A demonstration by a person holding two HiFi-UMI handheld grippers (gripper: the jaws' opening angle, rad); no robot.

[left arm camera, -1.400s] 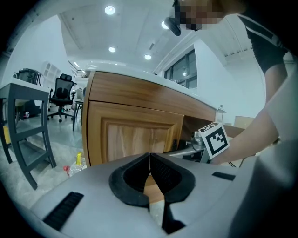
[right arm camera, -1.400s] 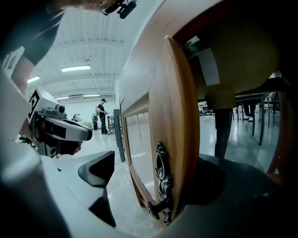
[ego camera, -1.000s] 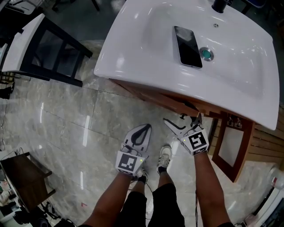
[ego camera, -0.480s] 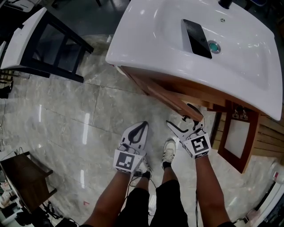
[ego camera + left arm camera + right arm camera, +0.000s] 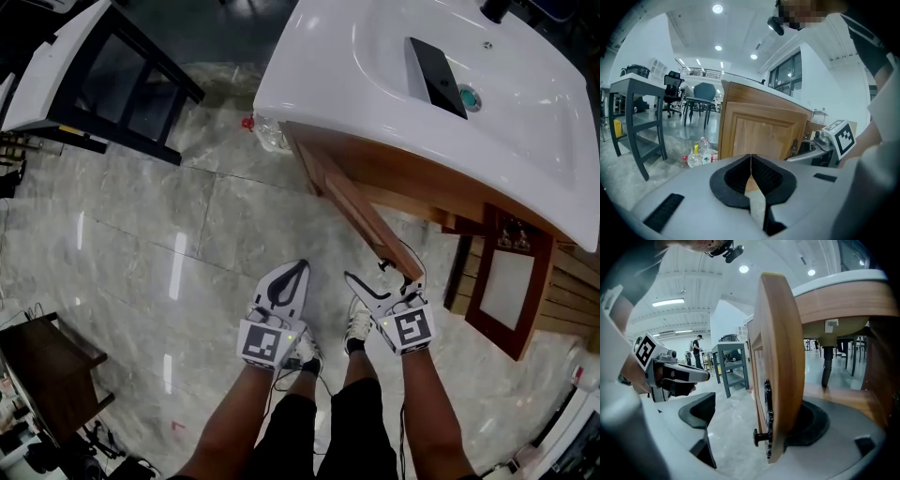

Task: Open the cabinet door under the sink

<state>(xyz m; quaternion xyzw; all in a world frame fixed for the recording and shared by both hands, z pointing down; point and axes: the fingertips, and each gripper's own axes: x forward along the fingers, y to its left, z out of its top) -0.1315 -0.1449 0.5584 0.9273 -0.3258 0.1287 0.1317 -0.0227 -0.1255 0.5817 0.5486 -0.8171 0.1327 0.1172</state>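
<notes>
Below the sink (image 5: 375, 56), the wooden cabinet door (image 5: 349, 199) stands swung wide open. The right gripper (image 5: 382, 279) has its jaws apart astride the door's free edge, one pad apparently touching its inner face. The left gripper (image 5: 287, 281), farther out from the sink, has its jaws pressed together on nothing.

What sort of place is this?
Probably an open workshop or showroom, not a home bathroom: a freestanding sink cabinet on polished stone floor, with office chairs and work tables behind.

From above we look steeply down on the left gripper (image 5: 298, 267) and right gripper (image 5: 380, 277); their own views face the cabinet door (image 5: 352, 202) ahead, the right closest (all share it)
</notes>
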